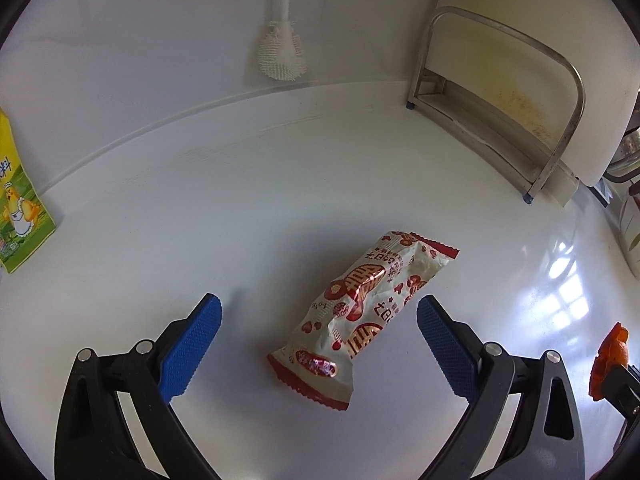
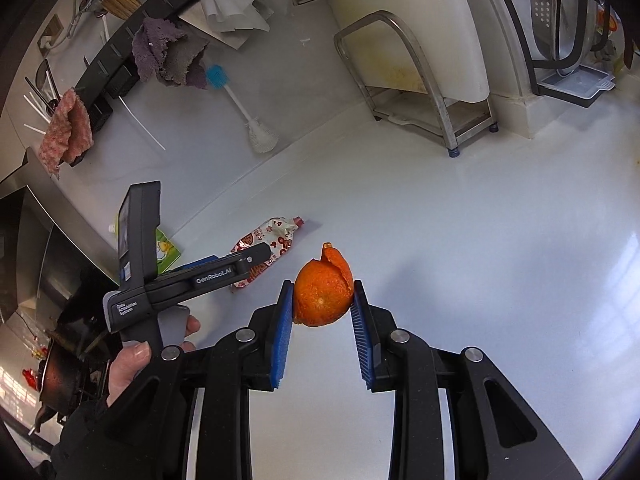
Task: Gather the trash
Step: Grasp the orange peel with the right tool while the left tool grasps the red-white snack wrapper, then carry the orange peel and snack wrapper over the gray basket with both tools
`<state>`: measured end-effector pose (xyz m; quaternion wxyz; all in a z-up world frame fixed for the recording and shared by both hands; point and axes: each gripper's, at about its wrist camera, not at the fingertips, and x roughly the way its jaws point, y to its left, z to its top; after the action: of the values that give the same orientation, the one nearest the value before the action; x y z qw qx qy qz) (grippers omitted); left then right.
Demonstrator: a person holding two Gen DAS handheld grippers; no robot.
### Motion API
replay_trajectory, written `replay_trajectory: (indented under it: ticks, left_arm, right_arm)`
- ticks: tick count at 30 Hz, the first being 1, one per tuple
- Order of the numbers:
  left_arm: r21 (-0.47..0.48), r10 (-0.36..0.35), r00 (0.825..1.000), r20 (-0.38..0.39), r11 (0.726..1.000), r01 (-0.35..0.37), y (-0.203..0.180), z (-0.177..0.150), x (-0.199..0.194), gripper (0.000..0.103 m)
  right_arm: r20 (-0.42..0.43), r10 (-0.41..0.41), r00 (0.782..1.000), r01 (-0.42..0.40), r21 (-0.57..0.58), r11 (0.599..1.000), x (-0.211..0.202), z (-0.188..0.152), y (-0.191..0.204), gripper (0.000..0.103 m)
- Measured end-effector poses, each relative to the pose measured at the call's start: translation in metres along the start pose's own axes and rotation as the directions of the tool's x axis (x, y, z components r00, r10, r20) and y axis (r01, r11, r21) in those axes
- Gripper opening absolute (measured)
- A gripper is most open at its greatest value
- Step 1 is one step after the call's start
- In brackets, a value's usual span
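My right tool (image 2: 323, 300) clamps the orange peel (image 2: 323, 298), hiding its underside; my left tool (image 1: 320, 320) gapes over the crinkled red-and-white wrapper (image 1: 360, 316) on the bench (image 1: 200, 208).

surface (image 1: 168, 208): white, glossy
on it: red-and-white wrapper (image 1: 356, 316), yellow packet (image 1: 20, 216), metal rack (image 1: 492, 96)

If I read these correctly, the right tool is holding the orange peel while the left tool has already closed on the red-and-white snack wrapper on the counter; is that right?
Not quite. The right tool does hold the orange peel, but the left tool is open: in the left wrist view its blue pads stand wide on either side of the red-and-white snack wrapper, which lies on the counter untouched.
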<state>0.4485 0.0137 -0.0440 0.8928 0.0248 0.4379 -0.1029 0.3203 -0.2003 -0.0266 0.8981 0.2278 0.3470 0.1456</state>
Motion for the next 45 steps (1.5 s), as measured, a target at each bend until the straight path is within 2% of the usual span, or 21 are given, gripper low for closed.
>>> replay_trajectory:
  ticks: [2, 3, 5, 6, 7, 9, 10, 11, 16, 22, 27, 41, 45]
  left_arm:
    - [0.006, -0.006, 1.0, -0.011, 1.0, 0.007, -0.002, 0.003, 0.004, 0.091]
    - [0.004, -0.015, 1.0, -0.023, 1.0, 0.015, -0.002, 0.003, 0.006, 0.079]
    - [0.005, -0.013, 0.999, -0.037, 1.0, 0.014, -0.002, 0.003, 0.009, 0.067]
    - [0.005, -0.02, 0.999, -0.034, 1.0, 0.02, -0.002, 0.002, 0.008, 0.056]
    - [0.008, -0.021, 0.999, -0.027, 1.0, 0.022, -0.002, 0.001, 0.006, 0.052]
    - [0.01, -0.017, 1.0, -0.024, 1.0, 0.017, -0.003, -0.003, 0.002, 0.031]
    - [0.011, -0.016, 1.0, -0.021, 1.0, 0.016, -0.003, -0.006, -0.001, 0.024]
    - [0.009, -0.016, 1.0, -0.02, 1.0, 0.016, -0.004, -0.01, -0.004, 0.021]
    - [-0.001, 0.01, 1.0, 0.006, 1.0, -0.01, -0.004, -0.029, -0.025, 0.02]
    - [-0.005, 0.094, 0.991, 0.098, 0.996, -0.094, -0.012, -0.059, -0.073, 0.019]
    - [-0.026, 0.096, 0.985, 0.143, 0.995, -0.093, -0.023, -0.1, -0.123, 0.019]
    - [0.046, 0.141, 0.969, 0.205, 0.987, -0.153, -0.052, -0.218, -0.255, 0.019]
    - [0.049, 0.116, 0.968, 0.222, 0.99, -0.129, -0.061, -0.25, -0.282, 0.019]
  right_arm:
    - [-0.001, 0.001, 1.0, -0.001, 0.001, 1.0, 0.0, 0.0, 0.0, 0.028]
    - [-0.002, 0.001, 1.0, -0.001, 0.0, 1.0, 0.001, 0.0, 0.0, 0.028]
    - [-0.004, -0.003, 1.0, 0.003, -0.004, 1.0, 0.002, -0.001, 0.001, 0.028]
    - [-0.003, -0.006, 1.0, 0.006, -0.006, 1.0, 0.002, -0.001, 0.002, 0.028]
    - [-0.003, -0.01, 1.0, 0.01, -0.009, 1.0, 0.002, -0.001, 0.002, 0.028]
    - [-0.005, -0.016, 1.0, 0.016, -0.011, 1.0, 0.003, -0.002, 0.002, 0.028]
    - [-0.007, -0.018, 1.0, 0.018, -0.011, 1.0, 0.003, -0.002, 0.001, 0.028]
    - [-0.009, -0.022, 1.0, 0.022, -0.01, 1.0, 0.003, -0.003, 0.001, 0.028]
    - [-0.015, -0.035, 0.999, 0.035, -0.023, 0.999, -0.003, -0.013, 0.0, 0.028]
    - [-0.017, -0.064, 0.998, 0.063, -0.045, 0.997, -0.032, -0.036, -0.004, 0.028]
    - [-0.017, -0.081, 0.997, 0.08, -0.038, 0.996, -0.071, -0.061, 0.002, 0.028]
    - [0.013, -0.09, 0.996, 0.09, -0.036, 0.995, -0.19, -0.159, 0.037, 0.028]
    - [0.013, -0.092, 0.996, 0.092, -0.042, 0.995, -0.214, -0.189, 0.046, 0.028]
